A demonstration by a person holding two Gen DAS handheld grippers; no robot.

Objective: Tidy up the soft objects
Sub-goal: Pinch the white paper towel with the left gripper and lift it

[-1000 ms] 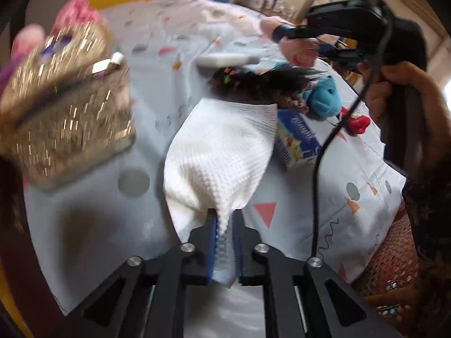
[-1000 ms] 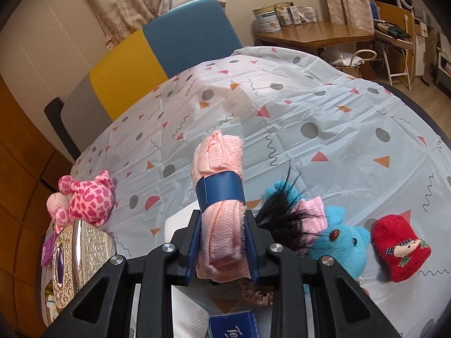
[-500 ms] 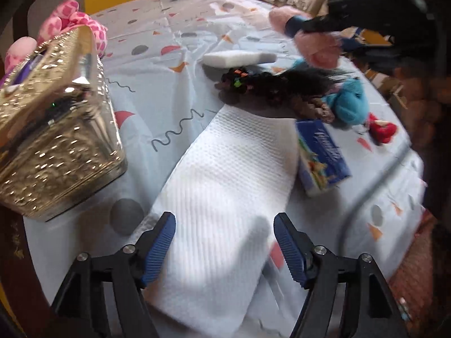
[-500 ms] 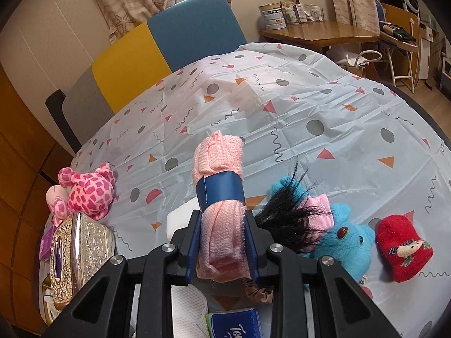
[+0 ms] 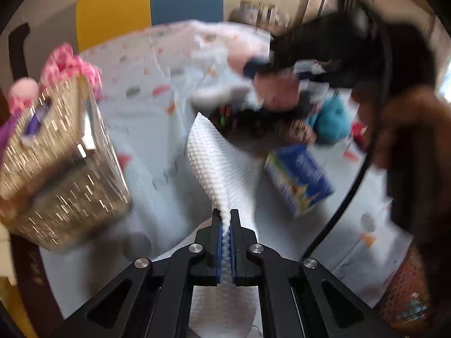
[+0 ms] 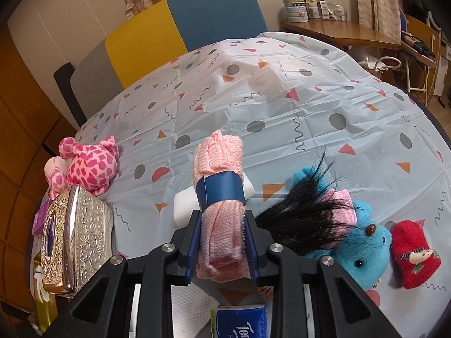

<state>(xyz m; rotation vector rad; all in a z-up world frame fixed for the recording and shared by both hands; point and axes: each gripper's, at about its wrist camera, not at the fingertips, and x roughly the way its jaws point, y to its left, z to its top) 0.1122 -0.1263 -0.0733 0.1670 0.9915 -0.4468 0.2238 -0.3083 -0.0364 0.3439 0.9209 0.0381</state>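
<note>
Beside the ornate gold box point(image 5: 59, 166), the left gripper point(image 5: 225, 225), its jaws just closed, pinches a white paper towel point(image 5: 214, 163) above the table, while the right gripper point(image 6: 222, 222) clamps a rolled pink cloth point(image 6: 218, 169).

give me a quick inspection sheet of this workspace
surface: table under a patterned tablecloth.
job's things: white cloth, rolled pink towel, pink plush, blue plush, red sock.
clutter: silver box, blue tissue pack, white block, black hairpiece.
grippers: left gripper has just closed, pinching the white cloth; right gripper clamps the pink towel.
cables: black cable.
surroundings: chair, side table.
</note>
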